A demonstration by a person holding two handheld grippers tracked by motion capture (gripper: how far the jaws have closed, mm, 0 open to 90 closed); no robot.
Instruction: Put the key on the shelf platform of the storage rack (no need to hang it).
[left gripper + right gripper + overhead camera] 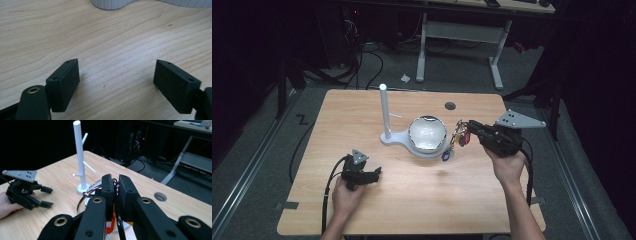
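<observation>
High view: I see the right gripper (466, 131) clamped on a bunch of keys (458, 139), held just right of the white stand's dish (427, 134). The bunch hangs down from the jaws, long axis roughly vertical, tags lowest. The left gripper (374, 174) rests on the table (362, 110) at near left, well apart.

Left gripper view: its jaws stand apart over bare wood, nothing between them.

Right gripper view: the jaws are pressed together on the key ring (86, 195); the stand's post (80, 157) with its pegs rises beyond. I judge the step as carrying the keys; next, bring the ring over a peg and release.
</observation>
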